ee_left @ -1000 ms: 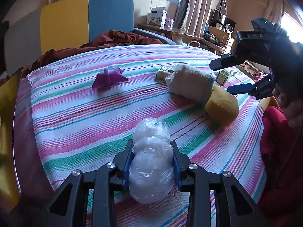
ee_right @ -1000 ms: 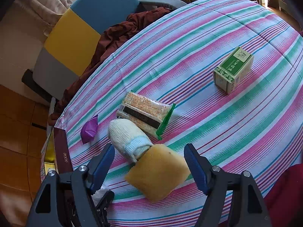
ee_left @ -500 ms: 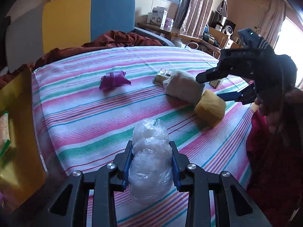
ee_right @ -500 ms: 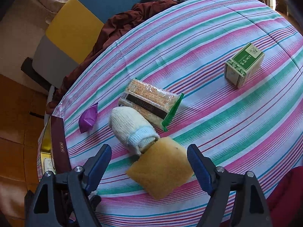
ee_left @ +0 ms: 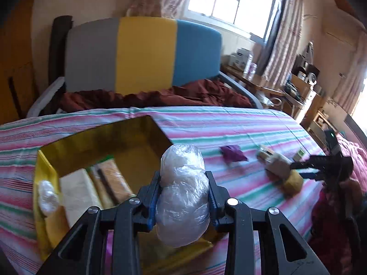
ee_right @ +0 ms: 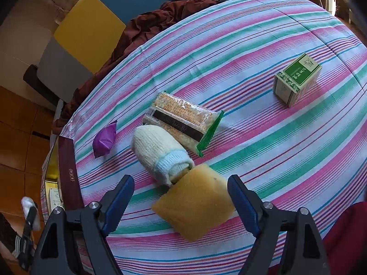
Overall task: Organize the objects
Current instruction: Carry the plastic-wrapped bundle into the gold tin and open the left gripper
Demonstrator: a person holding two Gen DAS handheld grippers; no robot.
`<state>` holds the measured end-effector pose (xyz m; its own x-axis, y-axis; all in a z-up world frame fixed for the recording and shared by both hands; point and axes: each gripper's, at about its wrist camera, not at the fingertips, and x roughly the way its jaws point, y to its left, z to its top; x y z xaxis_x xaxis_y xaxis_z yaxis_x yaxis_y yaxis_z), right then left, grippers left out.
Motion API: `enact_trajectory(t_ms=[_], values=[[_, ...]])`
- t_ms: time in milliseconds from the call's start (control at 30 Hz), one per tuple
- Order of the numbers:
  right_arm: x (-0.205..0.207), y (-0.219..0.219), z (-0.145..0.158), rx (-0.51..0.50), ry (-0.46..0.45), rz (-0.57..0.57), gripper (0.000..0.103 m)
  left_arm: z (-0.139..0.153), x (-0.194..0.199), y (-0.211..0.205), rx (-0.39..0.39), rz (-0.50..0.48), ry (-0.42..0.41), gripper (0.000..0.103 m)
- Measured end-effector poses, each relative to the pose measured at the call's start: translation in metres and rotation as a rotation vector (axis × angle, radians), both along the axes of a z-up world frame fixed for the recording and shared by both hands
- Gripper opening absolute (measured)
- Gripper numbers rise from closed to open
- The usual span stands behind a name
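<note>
Our left gripper (ee_left: 183, 202) has swung away from the open stripes of the tablecloth (ee_left: 229, 123), and the gold-lined box (ee_left: 146, 133) now fills the near left of its view where a second ago only cloth lay ahead. Its fingers stay clenched on the clear plastic-wrapped bundle (ee_left: 182, 194), which hangs just over the box's near corner, so we judge the drop-in to be the step at hand. The box already holds a pale packet, a cracker pack and another clear-wrapped bundle. Our right gripper (ee_right: 181, 201) has hardly shifted; its jaws are opening and stand wide to either side of the yellow sponge (ee_right: 195, 204) without pressing on it, so the sponge looks like our next pick. It lies on the cloth touching the cuff of the cream knitted mitt (ee_right: 160, 151), with the cracker packet (ee_right: 183, 119) just behind, the purple sachet (ee_right: 105, 140) apart to the left and the green-and-white carton (ee_right: 297, 80) well apart. The carton and the packet's dark band carry print, and the maroon box lid (ee_right: 67, 174) a gold mark, all too small for us to read.
</note>
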<state>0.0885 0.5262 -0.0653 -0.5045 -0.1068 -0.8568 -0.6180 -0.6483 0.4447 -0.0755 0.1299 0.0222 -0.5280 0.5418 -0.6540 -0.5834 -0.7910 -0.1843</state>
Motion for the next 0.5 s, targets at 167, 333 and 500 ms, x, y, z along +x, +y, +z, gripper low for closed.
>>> enact_trajectory(t_ms=[167, 333, 500], values=[[-0.005, -0.01, 0.004, 0.043, -0.053, 0.053, 0.088, 0.002, -0.07, -0.062, -0.024, 0.163, -0.007, 0.036], [-0.012, -0.025, 0.006, 0.126, -0.139, 0.123, 0.088, -0.027, -0.127, -0.096, -0.067, 0.262, -0.071, 0.036], [-0.018, -0.029, 0.0, 0.161, -0.211, 0.158, 0.088, -0.057, -0.157, -0.101, -0.085, 0.286, -0.147, 0.037]])
